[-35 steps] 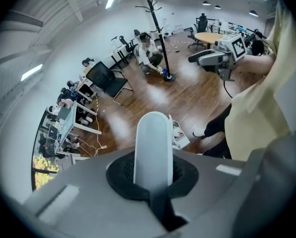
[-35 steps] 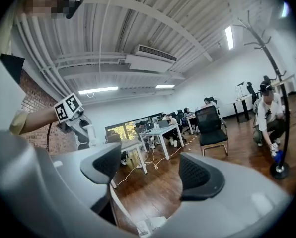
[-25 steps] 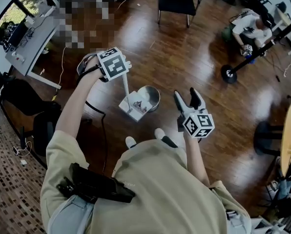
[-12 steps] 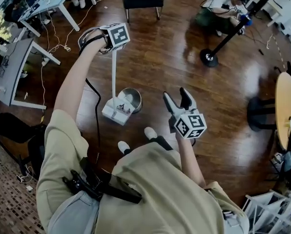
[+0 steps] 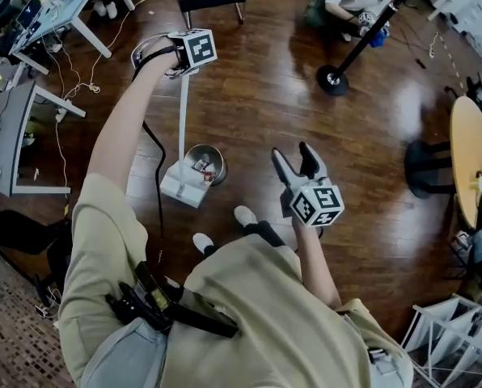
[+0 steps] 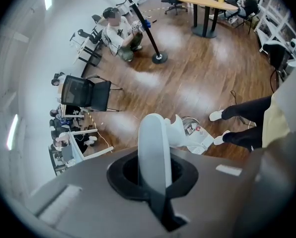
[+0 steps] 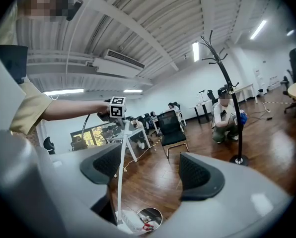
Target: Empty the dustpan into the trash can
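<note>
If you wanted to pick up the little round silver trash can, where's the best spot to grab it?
Probably the top rim of the round silver metal trash can, pinched from above on the side away from the white long-handled dustpan, which crowds its other side. The can stands upright and open, leaving that rim bare.

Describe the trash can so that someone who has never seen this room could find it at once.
Start from the wooden floor in front of the standing person's white shoes. There, beside the boxy white dustpan on its long handle, sits the trash can: small, round, shiny metal, open-topped, with scraps inside.
</note>
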A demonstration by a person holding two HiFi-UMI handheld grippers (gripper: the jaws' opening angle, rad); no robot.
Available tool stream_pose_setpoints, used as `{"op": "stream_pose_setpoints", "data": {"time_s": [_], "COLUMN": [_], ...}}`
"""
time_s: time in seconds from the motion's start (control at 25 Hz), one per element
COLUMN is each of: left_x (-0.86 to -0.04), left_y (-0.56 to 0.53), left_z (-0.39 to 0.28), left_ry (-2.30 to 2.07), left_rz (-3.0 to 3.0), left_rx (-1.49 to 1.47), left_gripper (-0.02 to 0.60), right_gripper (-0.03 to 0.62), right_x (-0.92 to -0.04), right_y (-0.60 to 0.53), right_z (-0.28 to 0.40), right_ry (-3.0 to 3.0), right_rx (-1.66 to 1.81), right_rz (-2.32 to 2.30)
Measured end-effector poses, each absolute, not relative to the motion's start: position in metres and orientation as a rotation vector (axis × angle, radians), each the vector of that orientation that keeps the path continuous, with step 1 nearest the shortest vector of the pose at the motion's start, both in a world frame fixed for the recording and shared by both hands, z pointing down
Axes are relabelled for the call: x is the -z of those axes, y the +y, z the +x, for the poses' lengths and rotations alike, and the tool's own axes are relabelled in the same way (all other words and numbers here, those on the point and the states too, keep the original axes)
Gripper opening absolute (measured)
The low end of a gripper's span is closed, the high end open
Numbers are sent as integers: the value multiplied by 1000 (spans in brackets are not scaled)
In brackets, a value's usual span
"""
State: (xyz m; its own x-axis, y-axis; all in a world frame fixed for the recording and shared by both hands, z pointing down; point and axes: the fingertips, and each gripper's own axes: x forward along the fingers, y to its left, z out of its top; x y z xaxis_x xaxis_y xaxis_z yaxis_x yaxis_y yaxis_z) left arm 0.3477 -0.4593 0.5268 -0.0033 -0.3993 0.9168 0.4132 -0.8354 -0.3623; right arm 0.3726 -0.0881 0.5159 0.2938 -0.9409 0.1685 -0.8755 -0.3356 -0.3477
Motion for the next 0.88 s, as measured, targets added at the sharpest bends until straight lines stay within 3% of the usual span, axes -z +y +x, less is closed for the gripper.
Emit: {"op": "stream_pose_setpoints", "data": {"time_s": [0.4, 0.88], "left_x": [-498, -489], "left_y": [-457, -400], "left_z": [279, 16], "left_ry": [121, 487], "left_rz": [-1706, -1959], "left_rx": [1639, 1658], "left_gripper": [0, 0], "right_gripper": [353, 353], "right_x": [-512, -495], "right_y": [-120, -208], "right_z": [350, 252], "right_ry": [1791, 2090], "right_rx": [516, 542], "right_rz": [-2284, -2036]}}
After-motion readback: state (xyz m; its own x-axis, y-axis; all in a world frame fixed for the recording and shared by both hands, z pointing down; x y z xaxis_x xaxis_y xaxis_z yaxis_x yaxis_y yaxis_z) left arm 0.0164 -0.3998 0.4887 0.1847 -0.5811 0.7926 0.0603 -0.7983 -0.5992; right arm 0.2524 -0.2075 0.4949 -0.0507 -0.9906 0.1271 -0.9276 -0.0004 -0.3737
